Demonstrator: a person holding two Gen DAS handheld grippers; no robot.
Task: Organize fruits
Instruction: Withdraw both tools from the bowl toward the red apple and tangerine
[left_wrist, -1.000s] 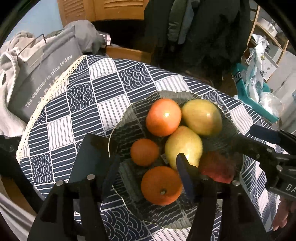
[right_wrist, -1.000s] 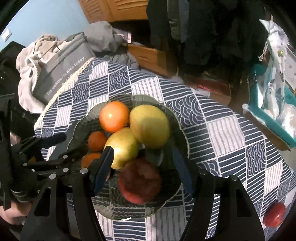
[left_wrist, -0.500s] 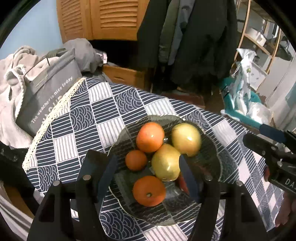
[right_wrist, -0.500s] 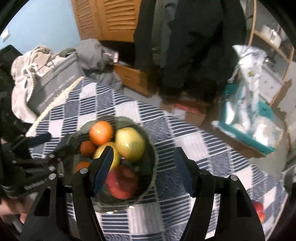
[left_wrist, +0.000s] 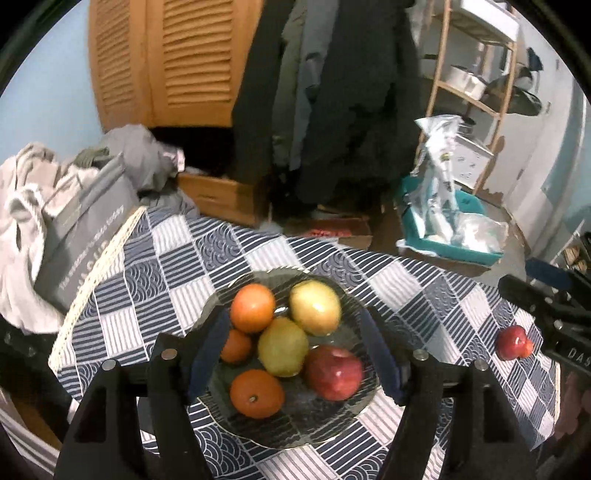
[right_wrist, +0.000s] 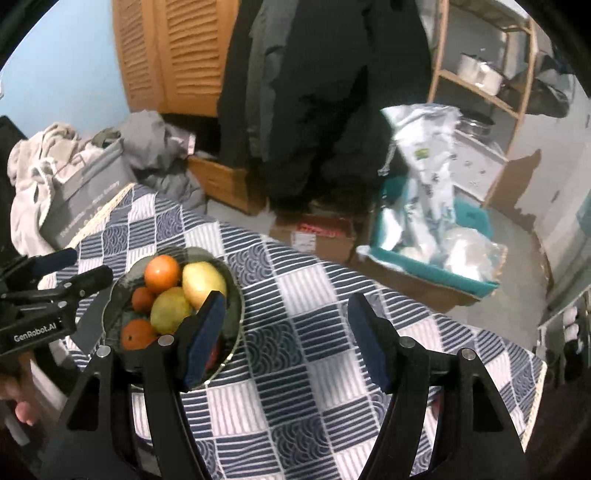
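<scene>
A glass plate (left_wrist: 325, 419) on the checked tablecloth holds three orange fruits, two yellow-green fruits (left_wrist: 314, 306) and a red apple (left_wrist: 334, 373). My left gripper (left_wrist: 293, 354) hangs above the plate. Its jaws are opening and nothing is between the pads. A second red apple (left_wrist: 513, 343) lies loose on the cloth to the right, close to my right gripper's tips (left_wrist: 532, 284). In the right wrist view the plate (right_wrist: 236, 295) sits to the left. My right gripper (right_wrist: 288, 341) stands open over bare cloth, and its left finger hides most of the plate's apple.
A grey bag (left_wrist: 85, 236) and heaped clothes press against the table's left edge. Beyond the far edge are a cardboard box (right_wrist: 314, 236), a teal crate (right_wrist: 436, 269) full of plastic bags, hanging coats and a wooden shelf. A hand (right_wrist: 22, 410) holds the left gripper.
Both grippers have risen and drawn back from the plate. The left jaws have widened. The right gripper has swung right, off the fruit and over the cloth. The loose apple has come into the left view.
</scene>
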